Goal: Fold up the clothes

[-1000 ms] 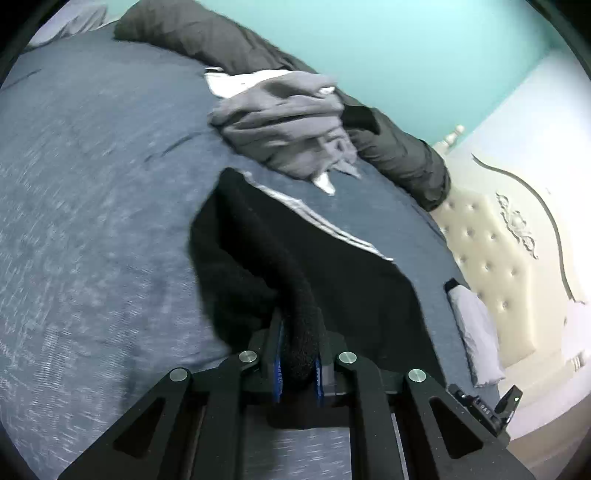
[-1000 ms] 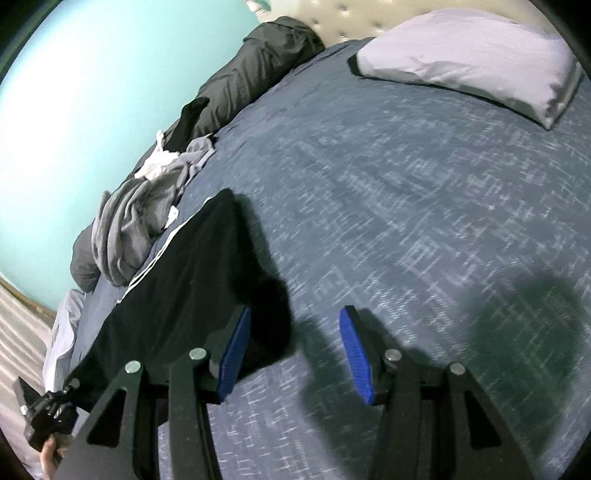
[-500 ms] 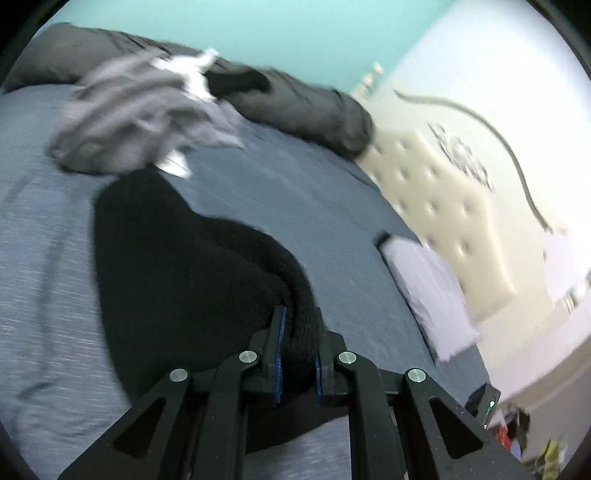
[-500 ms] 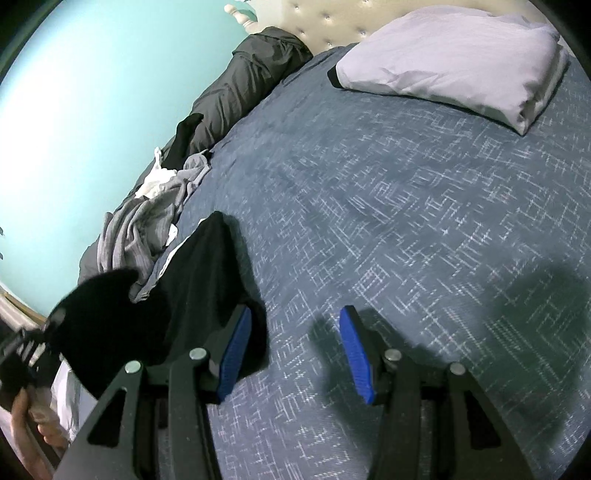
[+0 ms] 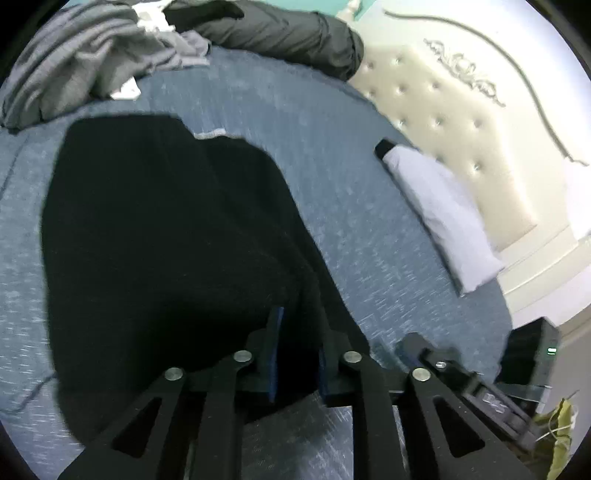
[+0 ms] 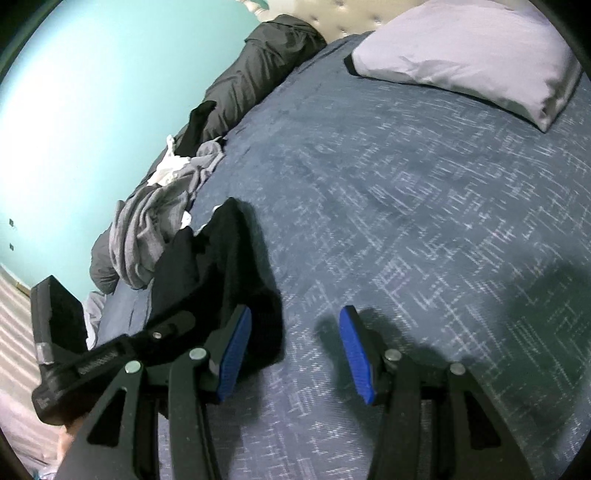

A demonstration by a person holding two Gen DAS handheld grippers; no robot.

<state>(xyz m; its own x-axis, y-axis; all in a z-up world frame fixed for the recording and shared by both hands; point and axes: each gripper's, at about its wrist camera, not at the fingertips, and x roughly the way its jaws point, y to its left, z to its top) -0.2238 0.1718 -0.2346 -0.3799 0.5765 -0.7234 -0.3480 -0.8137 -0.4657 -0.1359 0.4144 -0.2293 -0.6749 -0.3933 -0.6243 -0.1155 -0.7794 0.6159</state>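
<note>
A black garment [image 5: 166,229] lies folded over on the blue bedspread [image 5: 351,166]. My left gripper [image 5: 297,350] sits at its near edge. Its jaws are opening, and a fold of the black cloth still lies loosely between the blue pads. In the right wrist view the same black garment [image 6: 221,258] is bunched to the left, with the left gripper [image 6: 110,358] lying over it. My right gripper [image 6: 295,317] stands open over bare bedspread [image 6: 406,184]. Nothing is between its fingers, and its left pad [image 6: 232,354] is just beside the garment's edge.
A heap of grey clothes [image 5: 85,55] and a rolled dark grey duvet [image 5: 280,33] lie along the far side by the teal wall. A pale pillow [image 5: 439,210] rests against the cream tufted headboard [image 5: 461,110]. A dark box [image 5: 528,354] stands past the bed's edge.
My left gripper has swung the black cloth across and over the rest of the garment, and its jaws have parted. The right gripper has stayed put, open.
</note>
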